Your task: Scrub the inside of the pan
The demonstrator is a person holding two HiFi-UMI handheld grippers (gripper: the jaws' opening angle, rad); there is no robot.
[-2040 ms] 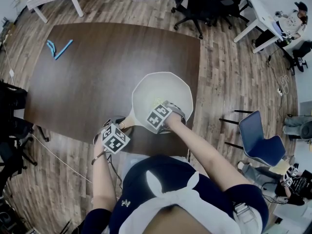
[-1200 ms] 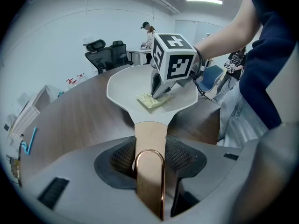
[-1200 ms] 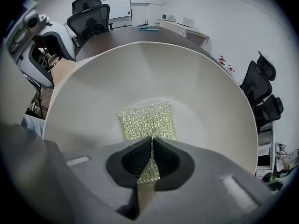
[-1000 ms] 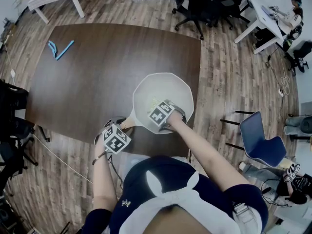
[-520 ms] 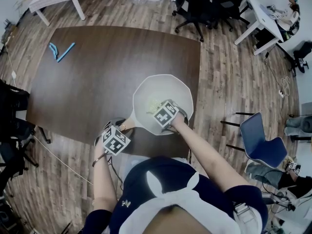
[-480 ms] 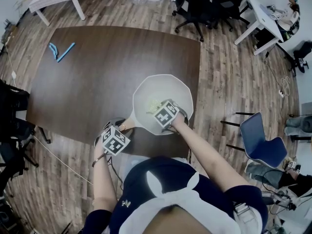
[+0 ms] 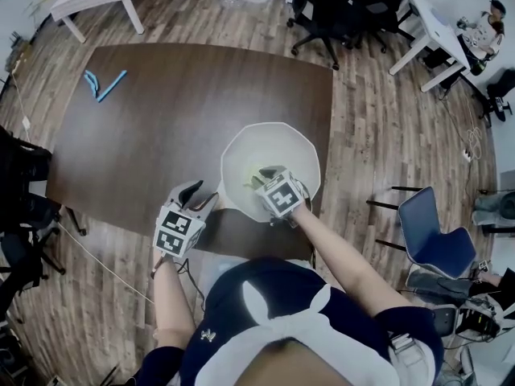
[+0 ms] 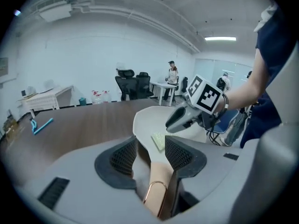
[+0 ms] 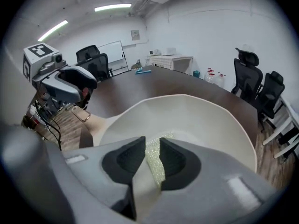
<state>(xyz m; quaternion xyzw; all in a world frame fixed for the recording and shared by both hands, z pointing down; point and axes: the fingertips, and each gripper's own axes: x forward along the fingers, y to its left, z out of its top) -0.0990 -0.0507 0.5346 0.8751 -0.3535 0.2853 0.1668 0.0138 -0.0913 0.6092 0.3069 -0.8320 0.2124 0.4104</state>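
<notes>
Evidently the scrubbing stroke has stopped. The right gripper (image 9: 152, 143) has just been opening its jaws. They stand moderately apart, and the yellow-green scrub sponge (image 9: 156, 169) shows through the gap, lying below them on the pan floor with neither pad pressing on it. A second ago the head view had this gripper low over the sponge; it now sits higher and a little nearer the near rim. Out from the jaws on every side spreads the cream, many-sided pan (image 9: 212, 120), resting on the dark wooden table (image 9: 140, 85).

The left gripper (image 8: 149, 146) has its jaws apart as well, wider than the tan pan handle (image 8: 161, 185) that runs beneath and between them. Bare space shows beside the left pad, and the copper hanging loop (image 8: 156, 195) lies behind the pads, toward the camera. In the earlier head views this gripper was down on the handle. It has since lifted, and the right gripper view shows it above the handle's end and clear of it.

With both grips let go, nothing steadies the pan or drives the sponge. I judge this to be either the end of the scrub or a pause before regripping. The pan's inside looks pale and even, though fine residue could not be told.
</notes>
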